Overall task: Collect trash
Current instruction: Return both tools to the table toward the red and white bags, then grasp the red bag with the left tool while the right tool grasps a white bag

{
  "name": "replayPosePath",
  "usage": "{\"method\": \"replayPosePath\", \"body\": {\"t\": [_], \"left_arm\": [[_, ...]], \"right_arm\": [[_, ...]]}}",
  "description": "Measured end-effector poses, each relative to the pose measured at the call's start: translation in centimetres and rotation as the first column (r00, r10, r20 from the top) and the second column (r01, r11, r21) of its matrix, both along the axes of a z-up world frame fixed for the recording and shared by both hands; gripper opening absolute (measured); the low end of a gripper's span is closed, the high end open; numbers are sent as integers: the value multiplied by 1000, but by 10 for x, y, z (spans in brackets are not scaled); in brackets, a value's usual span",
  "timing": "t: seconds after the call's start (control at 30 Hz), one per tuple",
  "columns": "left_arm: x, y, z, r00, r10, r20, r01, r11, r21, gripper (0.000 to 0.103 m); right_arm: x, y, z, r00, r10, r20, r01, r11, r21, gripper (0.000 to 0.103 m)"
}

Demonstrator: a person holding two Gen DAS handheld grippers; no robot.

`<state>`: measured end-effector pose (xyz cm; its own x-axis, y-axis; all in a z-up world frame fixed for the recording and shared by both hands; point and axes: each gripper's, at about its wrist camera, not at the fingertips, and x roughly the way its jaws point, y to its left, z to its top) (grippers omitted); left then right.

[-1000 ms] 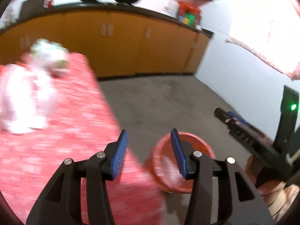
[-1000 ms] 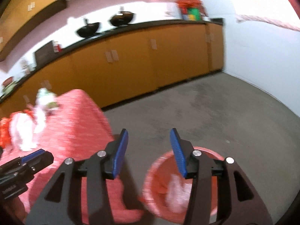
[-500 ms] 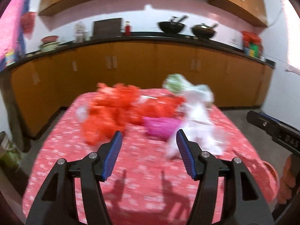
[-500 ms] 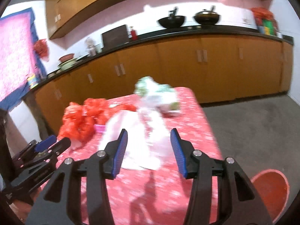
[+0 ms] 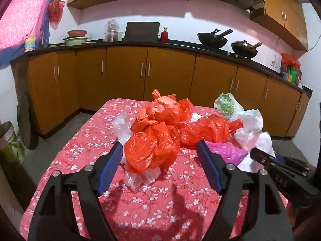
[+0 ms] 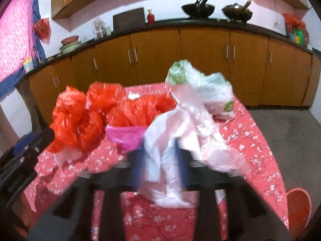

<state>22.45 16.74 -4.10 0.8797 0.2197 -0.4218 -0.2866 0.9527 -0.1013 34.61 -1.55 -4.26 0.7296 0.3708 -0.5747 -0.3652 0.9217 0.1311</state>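
Crumpled plastic bags lie on a table with a red flowered cloth (image 5: 152,196). In the left wrist view my left gripper (image 5: 160,160) is open, its blue pads on either side of the nearest orange bag (image 5: 150,150), just short of it. More orange bags (image 5: 204,130), a pink bag (image 5: 226,152) and white bags (image 5: 248,128) lie behind. In the right wrist view my right gripper (image 6: 160,160) is blurred, its blue fingers (image 6: 138,164) close on both sides of a white bag (image 6: 170,140). The orange bags (image 6: 80,116) and pink bag (image 6: 126,136) lie to its left.
A red bin (image 6: 299,208) stands on the floor at the table's right corner. Orange cabinets (image 5: 160,74) with a black counter and two woks (image 5: 212,38) run along the back wall. A green-printed bag (image 6: 180,74) sits at the table's far side. A metal pail (image 5: 8,140) stands at the left.
Both grippers swung from the red bin on the floor to the table. The left one closed in on the orange bag; the right one's fingers narrowed around the white bag.
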Motion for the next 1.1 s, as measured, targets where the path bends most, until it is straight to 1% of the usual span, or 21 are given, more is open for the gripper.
{"method": "replayPosePath", "body": {"t": [0.07, 0.13, 0.27, 0.37, 0.5, 0.6, 0.73, 0.83, 0.9, 0.93, 1.0, 1.03, 1.1], "left_arm": [[4, 1, -2, 1000, 2, -6, -2, 1000, 8, 75], [8, 3, -3, 1000, -1, -12, 1, 1000, -2, 75], [15, 9, 0, 1000, 5, -14, -5, 1000, -21, 75], [23, 10, 2, 1000, 4, -30, -4, 1000, -8, 75], [36, 14, 10, 999, 1, -46, -1, 1000, -12, 74], [43, 20, 17, 999, 5, -40, -5, 1000, -18, 74], [54, 29, 13, 995, -2, -102, 0, 1000, -13, 74], [56, 34, 3, 990, -2, -138, -1, 1000, -20, 68], [58, 37, -3, 988, -3, -153, -3, 999, -42, 56], [58, 36, -6, 987, -5, -158, -3, 999, -48, 54], [58, 35, -9, 987, -7, -158, 0, 999, -46, 44], [57, 34, -9, 988, -9, -155, 2, 999, -44, 42], [54, 34, -9, 990, -14, -142, 9, 999, -42, 35]], "right_arm": [[-2, -1, 0, 1000, -6, 18, 6, 1000, 3, 8], [-5, -2, 2, 999, -18, 48, 18, 1000, 3, 5], [-9, -6, 4, 998, -24, 63, 23, 1000, 17, 4], [-9, -9, 5, 998, -27, 60, 25, 999, 26, 4], [-10, -11, 4, 998, -23, 53, 21, 999, 28, 4], [-12, -13, 5, 999, -18, 51, 17, 999, 29, 4], [-11, -18, 5, 999, -20, 37, 18, 999, 42, 4], [-10, -18, 5, 999, -22, 33, 20, 999, 49, 4], [-10, -18, 4, 999, -22, 33, 20, 999, 49, 4], [-11, -18, 4, 999, -23, 35, 21, 999, 47, 4], [-11, -18, 4, 999, -25, 38, 23, 999, 47, 4], [-11, -19, 4, 999, -26, 40, 24, 999, 46, 4], [-11, -20, 4, 999, -31, 43, 29, 999, 45, 4]]}}
